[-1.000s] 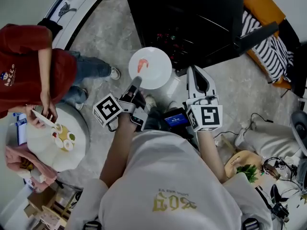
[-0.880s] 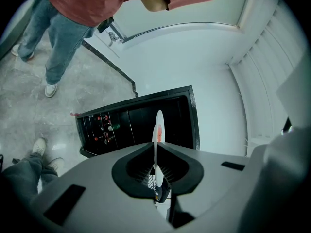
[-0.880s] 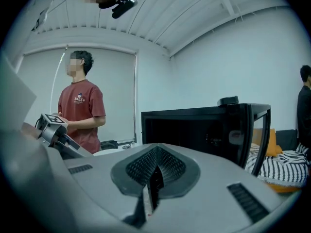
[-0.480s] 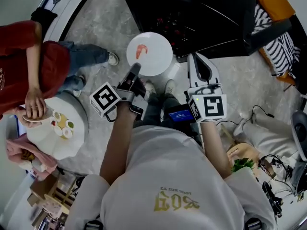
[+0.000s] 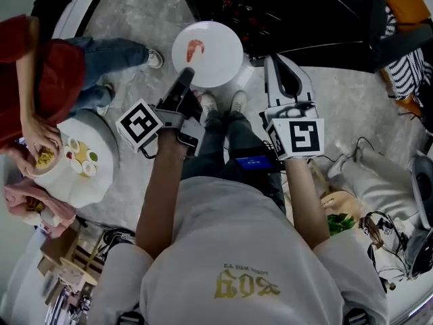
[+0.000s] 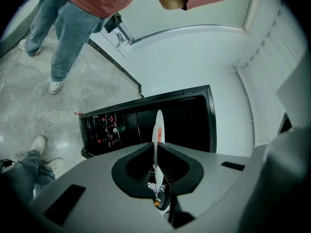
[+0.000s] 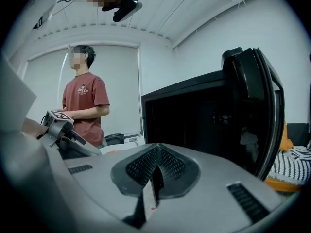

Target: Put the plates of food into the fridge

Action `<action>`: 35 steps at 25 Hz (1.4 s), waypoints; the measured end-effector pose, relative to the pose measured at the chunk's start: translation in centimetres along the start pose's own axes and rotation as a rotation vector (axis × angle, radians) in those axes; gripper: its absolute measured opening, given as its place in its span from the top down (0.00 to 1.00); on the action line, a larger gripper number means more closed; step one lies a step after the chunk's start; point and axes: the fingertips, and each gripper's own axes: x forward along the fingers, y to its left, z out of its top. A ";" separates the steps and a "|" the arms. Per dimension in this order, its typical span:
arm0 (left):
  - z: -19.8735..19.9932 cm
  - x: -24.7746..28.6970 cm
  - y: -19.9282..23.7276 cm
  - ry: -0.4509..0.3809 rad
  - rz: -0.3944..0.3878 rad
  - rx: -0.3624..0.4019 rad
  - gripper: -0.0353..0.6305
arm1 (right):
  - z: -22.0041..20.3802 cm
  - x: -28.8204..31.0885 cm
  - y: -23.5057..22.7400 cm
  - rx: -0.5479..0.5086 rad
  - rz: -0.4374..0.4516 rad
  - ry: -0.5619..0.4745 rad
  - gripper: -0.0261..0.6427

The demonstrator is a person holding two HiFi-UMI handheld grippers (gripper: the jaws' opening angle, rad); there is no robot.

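Note:
A white plate (image 5: 206,53) with a shrimp on it hangs in front of the black fridge (image 5: 304,12). My left gripper (image 5: 185,81) is shut on the plate's near rim. In the left gripper view the plate (image 6: 158,130) shows edge-on, pinched between the jaws of the left gripper (image 6: 156,154), with the open fridge (image 6: 141,125) beyond. My right gripper (image 5: 280,63) is shut and holds nothing, to the right of the plate. In its own view the right gripper (image 7: 154,178) points at the dark fridge interior (image 7: 204,120) beside the open door (image 7: 265,106).
A person in a red shirt (image 5: 47,73) stands at the left and holds a bowl over a small white round table (image 5: 95,181) with little dishes. A plate of greens (image 5: 342,223) and cables (image 5: 379,225) lie at lower right. A striped cushion (image 5: 406,66) is at far right.
The plate and both grippers have moved up towards the fridge. The person at the left has bent over the round table and now holds a bowl.

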 end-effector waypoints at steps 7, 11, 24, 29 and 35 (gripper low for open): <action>-0.2 0.0 1.5 -0.014 -0.015 -0.031 0.92 | -1.3 0.1 1.1 -0.017 0.010 -0.009 0.95; -0.1 -0.1 1.6 -0.023 -0.028 -0.029 0.92 | -1.5 -0.3 1.3 -0.023 0.007 -0.027 0.95; -0.1 3.8 5.4 -0.015 -0.018 -0.050 0.92 | -5.8 2.9 0.0 -0.019 0.015 -0.010 0.95; 0.1 4.4 7.0 -0.016 -0.015 -0.069 0.92 | -7.1 4.0 0.7 -0.029 0.043 -0.006 0.95; -0.1 5.3 8.6 -0.013 -0.009 -0.080 0.92 | -8.4 4.7 0.4 -0.060 0.065 -0.004 0.95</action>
